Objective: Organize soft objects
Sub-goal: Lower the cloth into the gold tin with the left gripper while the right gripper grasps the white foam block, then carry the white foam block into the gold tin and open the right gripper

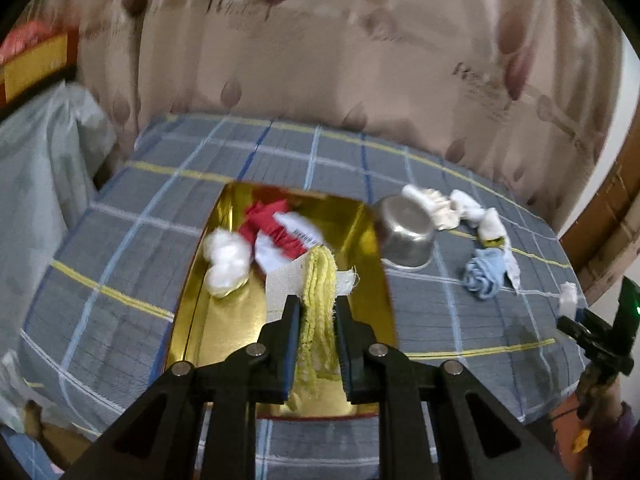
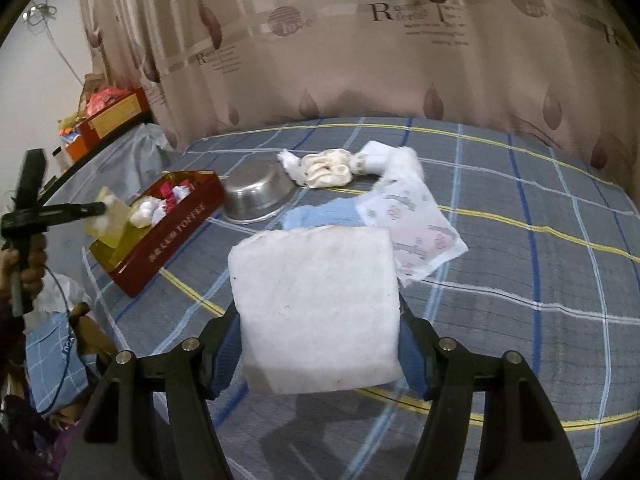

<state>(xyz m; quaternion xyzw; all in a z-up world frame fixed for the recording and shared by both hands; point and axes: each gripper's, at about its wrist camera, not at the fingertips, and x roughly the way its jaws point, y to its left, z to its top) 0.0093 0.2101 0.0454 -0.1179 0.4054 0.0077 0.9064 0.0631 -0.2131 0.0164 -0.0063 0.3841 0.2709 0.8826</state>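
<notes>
My left claw [image 1: 316, 320] pinches a yellow cloth [image 1: 318, 280] over the tin [image 1: 188, 312] on the bed [image 1: 120, 240]; my right claw [image 2: 320, 320] clamps a white pad [image 2: 316, 312], bowl [image 2: 256, 196] far left.

Two wrist views, angled down over the bed

Each looks past its jaws; both share the toffee tin [image 1: 372, 236] [image 2: 176, 236] and steel bowl [image 1: 406, 232] [image 2: 258, 196].

I see a grey bedsheet [image 2: 500, 240] checked with white, blue and yellow lines, and on it a dark red rectangular tin [image 2: 168, 240] with gold lettering and a shiny gold inside [image 1: 224, 320]. My left gripper [image 1: 316, 308], black with blue pads, carries a frayed yellow cloth [image 1: 318, 280]; my right gripper [image 2: 320, 320] carries a plain white foam block [image 2: 316, 312]. Beyond lie a silver steel bowl [image 2: 260, 192], a pale blue cloth [image 2: 320, 216] and a white sheet with pink and green prints [image 2: 420, 236], before a beige curtain [image 2: 360, 60] with brown drops.
</notes>
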